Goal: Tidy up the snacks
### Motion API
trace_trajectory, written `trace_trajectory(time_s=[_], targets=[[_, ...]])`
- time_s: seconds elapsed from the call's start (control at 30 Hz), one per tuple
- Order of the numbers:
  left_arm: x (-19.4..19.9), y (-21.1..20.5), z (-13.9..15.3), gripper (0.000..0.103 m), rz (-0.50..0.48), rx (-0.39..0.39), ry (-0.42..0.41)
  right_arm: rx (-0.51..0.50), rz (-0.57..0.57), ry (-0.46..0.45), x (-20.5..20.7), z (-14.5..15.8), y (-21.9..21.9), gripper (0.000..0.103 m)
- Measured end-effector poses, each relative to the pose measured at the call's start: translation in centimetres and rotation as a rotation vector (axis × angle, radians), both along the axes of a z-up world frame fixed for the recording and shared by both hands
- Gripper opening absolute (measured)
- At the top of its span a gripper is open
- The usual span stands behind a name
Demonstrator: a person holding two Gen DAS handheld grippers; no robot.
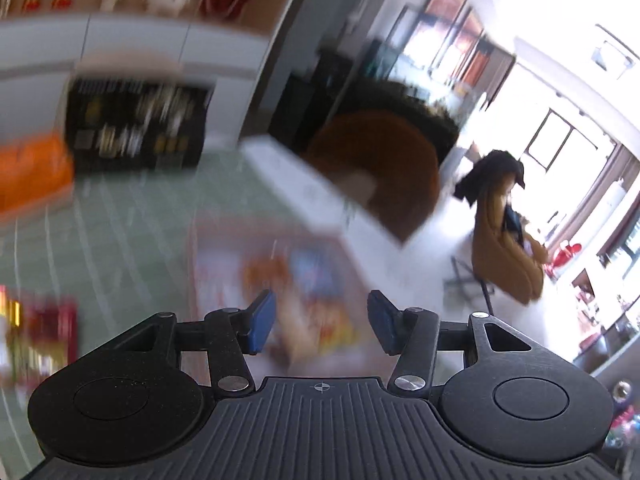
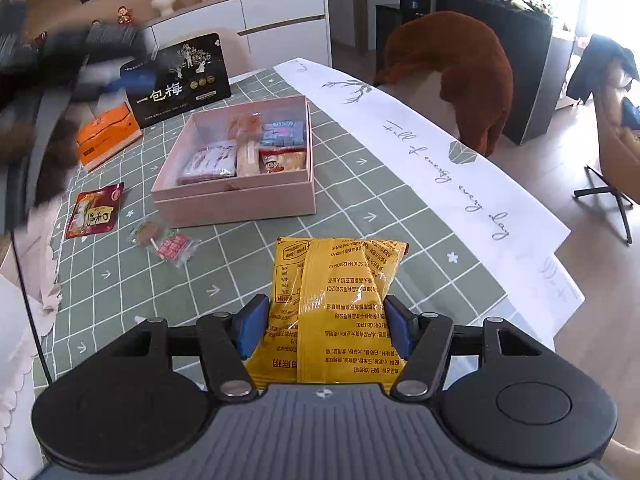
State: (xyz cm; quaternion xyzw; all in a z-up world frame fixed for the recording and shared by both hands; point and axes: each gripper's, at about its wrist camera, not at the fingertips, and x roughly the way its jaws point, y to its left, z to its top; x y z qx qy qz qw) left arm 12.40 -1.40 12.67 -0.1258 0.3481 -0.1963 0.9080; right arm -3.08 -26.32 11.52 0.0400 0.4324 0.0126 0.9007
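My right gripper is shut on a yellow snack packet, its blue pads pressing both sides above the green checked tablecloth. Beyond it stands an open pink box with several snack packs inside. A red packet and small wrapped candies lie loose to its left. The left wrist view is heavily blurred. There my left gripper is open with nothing between its fingers, above the blurred pink box.
A black gift box and an orange box stand at the table's far left. A white printed runner lines the right edge. A brown plush chair sits past it. A dark blurred shape fills the upper left.
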Motion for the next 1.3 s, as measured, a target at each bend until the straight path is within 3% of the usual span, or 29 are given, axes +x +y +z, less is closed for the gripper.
trace_trajectory(time_s=[0.13, 0.23, 0.33, 0.47, 0.57, 0.73, 0.93, 1.03, 1.13, 1.2, 1.27, 1.3], targets=[[-2.4, 2.4, -4.1, 0.056, 0.023, 0.002, 0.113, 0.038, 0.053, -0.024, 3.3, 2.4, 0.3, 0.062], [-3.3, 3.5, -5.5, 0.056, 0.044, 0.034, 0.144, 0.068, 0.108, -0.097, 8.4, 7.6, 1.7, 0.063], [-3.8, 4.9, -6.0, 0.056, 0.105, 0.085, 0.158, 0.052, 0.111, -0.146, 13.7, 11.7, 3.3, 0.092], [-4.8, 7.1, -7.0, 0.056, 0.163, 0.082, 0.195, 0.012, 0.101, -0.158, 17.0, 12.8, 4.3, 0.092], [-4.6, 8.1, -8.2, 0.056, 0.196, 0.083, 0.228, 0.074, 0.13, -0.124, 17.2, 10.8, 4.3, 0.092], [-3.8, 9.7, -8.2, 0.056, 0.227, 0.079, 0.221, 0.085, 0.159, 0.023, 17.0, 3.8, 6.1, 0.092], [0.7, 14.7, -6.6, 0.056, 0.454, 0.072, 0.144, 0.094, 0.221, 0.148, 14.3, -2.9, 8.9, 0.092], [4.3, 17.2, -5.8, 0.056, 0.542, 0.082, 0.092, 0.065, 0.264, 0.15, 12.6, -4.2, 10.0, 0.092], [9.0, 18.5, -6.1, 0.056, 0.558, 0.175, 0.108, 0.026, 0.297, 0.147, 11.2, -5.0, 10.7, 0.092], [11.0, 19.1, -7.0, 0.047, 0.556, 0.243, 0.159, 0.011, 0.311, 0.154, 10.1, -5.3, 11.0, 0.092], [11.8, 19.5, -8.3, 0.034, 0.535, 0.267, 0.215, 0.012, 0.321, 0.16, 9.5, -5.6, 11.1, 0.092], [11.6, 19.5, -9.0, 0.033, 0.522, 0.274, 0.236, 0.016, 0.325, 0.161, 9.3, -5.7, 10.9, 0.092]])
